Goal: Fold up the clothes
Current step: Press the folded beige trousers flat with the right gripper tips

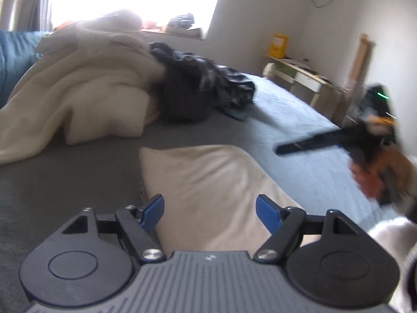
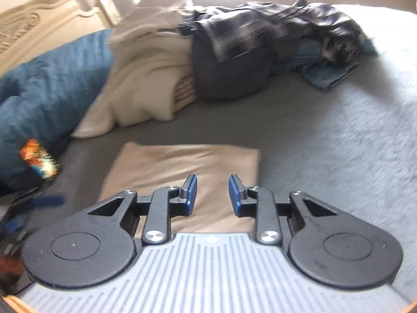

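Note:
A folded beige garment [image 1: 208,182] lies flat on the grey bed, directly in front of both grippers; it also shows in the right wrist view [image 2: 182,172]. My left gripper [image 1: 209,208] is open and empty, held just above its near edge. My right gripper [image 2: 212,195] is open and empty over the garment's near edge. The right gripper also shows in the left wrist view [image 1: 312,143], blurred, at the right. A heap of unfolded clothes lies further back: a cream garment [image 1: 86,83] and dark plaid and grey pieces [image 2: 260,44].
The grey bed cover [image 2: 325,130] stretches to the right. A blue quilt [image 2: 44,83] and a carved headboard [image 2: 39,20] are at the left. A small desk [image 1: 307,78] with a yellow box stands by the far wall under a bright window.

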Tool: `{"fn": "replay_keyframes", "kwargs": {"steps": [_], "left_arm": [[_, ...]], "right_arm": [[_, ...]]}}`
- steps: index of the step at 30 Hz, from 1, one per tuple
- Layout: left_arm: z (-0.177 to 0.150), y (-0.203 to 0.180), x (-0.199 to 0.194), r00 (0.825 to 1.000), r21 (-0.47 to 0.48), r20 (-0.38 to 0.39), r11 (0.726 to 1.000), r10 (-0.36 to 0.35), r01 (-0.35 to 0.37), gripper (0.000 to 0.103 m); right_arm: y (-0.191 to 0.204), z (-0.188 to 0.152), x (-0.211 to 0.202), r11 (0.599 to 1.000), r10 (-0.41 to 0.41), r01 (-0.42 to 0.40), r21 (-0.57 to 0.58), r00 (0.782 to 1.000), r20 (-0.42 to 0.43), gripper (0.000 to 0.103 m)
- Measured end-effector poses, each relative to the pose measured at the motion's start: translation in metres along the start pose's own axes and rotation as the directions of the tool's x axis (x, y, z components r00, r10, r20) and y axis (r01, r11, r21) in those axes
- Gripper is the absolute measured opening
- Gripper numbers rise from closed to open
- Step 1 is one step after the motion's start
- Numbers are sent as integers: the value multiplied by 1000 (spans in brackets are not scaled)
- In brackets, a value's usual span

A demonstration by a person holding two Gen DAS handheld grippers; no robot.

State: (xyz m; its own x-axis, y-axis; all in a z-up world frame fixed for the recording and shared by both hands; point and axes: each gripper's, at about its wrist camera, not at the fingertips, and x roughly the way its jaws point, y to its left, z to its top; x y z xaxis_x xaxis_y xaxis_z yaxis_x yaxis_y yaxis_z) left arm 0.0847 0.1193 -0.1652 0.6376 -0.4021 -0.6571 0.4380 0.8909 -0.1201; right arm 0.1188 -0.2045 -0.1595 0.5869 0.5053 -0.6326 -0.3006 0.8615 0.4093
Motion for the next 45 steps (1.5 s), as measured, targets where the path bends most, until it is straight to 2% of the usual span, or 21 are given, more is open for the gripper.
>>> {"fn": "replay_keyframes", "kwargs": {"steps": [2, 6, 9, 12, 15, 19, 23, 30, 33, 36, 39, 42, 45], "left_arm": [[11, 2, 11, 999, -25, -7, 999, 31, -31, 78], [27, -12, 58, 988, 12, -102, 993, 119, -118, 79], [27, -21, 83, 968, 21, -160, 981, 194, -193, 81], [25, -30, 89, 957, 29, -163, 971, 238, -237, 86], [28, -29, 92, 952, 5, -184, 969, 245, -248, 87], [27, -26, 92, 946, -8, -214, 968, 242, -249, 88], [32, -27, 100, 940, -10, -235, 966, 247, -256, 88], [35, -31, 107, 932, -4, -247, 962, 265, -275, 88], [35, -35, 108, 928, 3, -247, 958, 278, -287, 88], [35, -38, 109, 924, 12, -249, 955, 290, -297, 88], [34, -39, 109, 922, 17, -246, 952, 299, -305, 88], [35, -40, 110, 920, 15, -248, 951, 303, -309, 88], [35, -40, 111, 918, 16, -250, 950, 306, -312, 88]], "right_arm": [[3, -5, 3, 999, 36, -36, -1, 999, -2, 30], [9, -6, 26, 1000, 5, -5, 12, 1000, 5, 30], [15, -8, 48, 998, -63, 63, -16, 998, 5, 30], [10, -18, 76, 989, -143, 142, -43, 989, -45, 29], [12, -12, 75, 989, -145, 143, -36, 989, -39, 29], [9, 8, 70, 993, -121, 121, 17, 992, 28, 30], [-2, 4, 99, 987, -157, 157, 17, 988, -5, 29], [1, 10, 65, 990, -127, 126, 55, 992, 5, 30], [2, 2, 50, 992, -120, 121, 41, 992, -27, 30], [-2, -12, 58, 986, -161, 166, 29, 980, -120, 29], [2, -16, 48, 985, -169, 172, 23, 980, -107, 30], [12, -14, 26, 992, -121, 123, 29, 990, -70, 30], [25, -19, 12, 998, -64, 63, -11, 994, -86, 30]]}}
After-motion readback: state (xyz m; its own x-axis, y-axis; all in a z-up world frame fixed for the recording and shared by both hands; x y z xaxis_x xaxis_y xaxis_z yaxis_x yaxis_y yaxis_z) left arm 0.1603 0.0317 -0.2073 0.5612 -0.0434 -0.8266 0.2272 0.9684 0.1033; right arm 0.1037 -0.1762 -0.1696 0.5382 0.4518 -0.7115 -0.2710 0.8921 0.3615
